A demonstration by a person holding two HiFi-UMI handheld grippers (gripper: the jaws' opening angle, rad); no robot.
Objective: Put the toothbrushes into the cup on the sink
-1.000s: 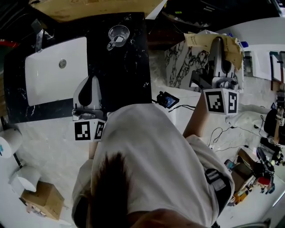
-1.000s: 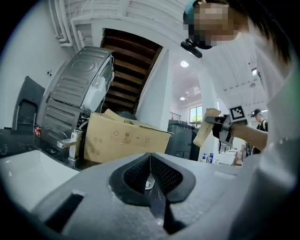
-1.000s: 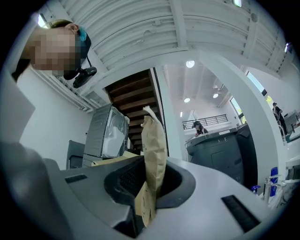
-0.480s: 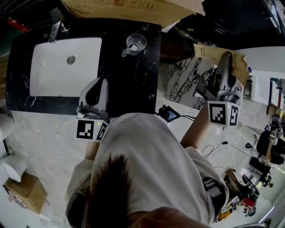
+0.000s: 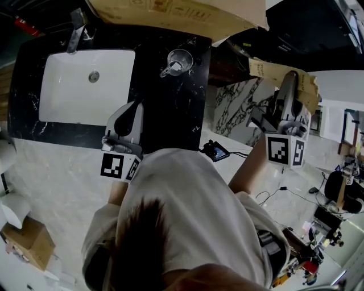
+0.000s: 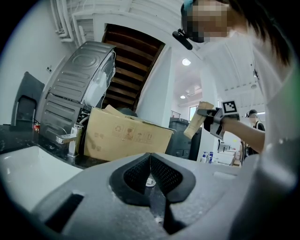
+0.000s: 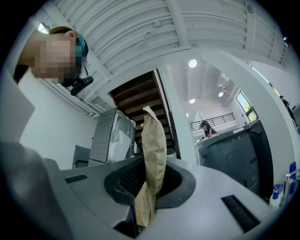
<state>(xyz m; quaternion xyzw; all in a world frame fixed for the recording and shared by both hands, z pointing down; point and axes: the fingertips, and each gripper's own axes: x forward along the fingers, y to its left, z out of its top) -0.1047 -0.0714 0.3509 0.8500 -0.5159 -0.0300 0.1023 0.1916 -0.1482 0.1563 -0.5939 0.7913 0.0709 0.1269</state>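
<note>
The right gripper's (image 7: 149, 182) fingers are narrowed onto a brown paper packet (image 7: 153, 147), pinching its lower part. The packet's long axis runs on along the fingers and well past their tips. What is inside it cannot be told. The left gripper's (image 6: 150, 174) fingers are pressed together with nothing between them.

In the head view the left gripper (image 5: 132, 113) is over the front of the black worktop (image 5: 170, 113), just right of the white sink (image 5: 68, 91). The clear cup (image 5: 179, 59) stands upright, mouth open, near the worktop's back right corner, with bare worktop between it and the left gripper. The right gripper (image 5: 289, 85) and packet (image 5: 267, 69) are beyond the worktop's right edge, well apart from the cup. A cardboard box (image 5: 182, 14) borders the back edge.
</note>
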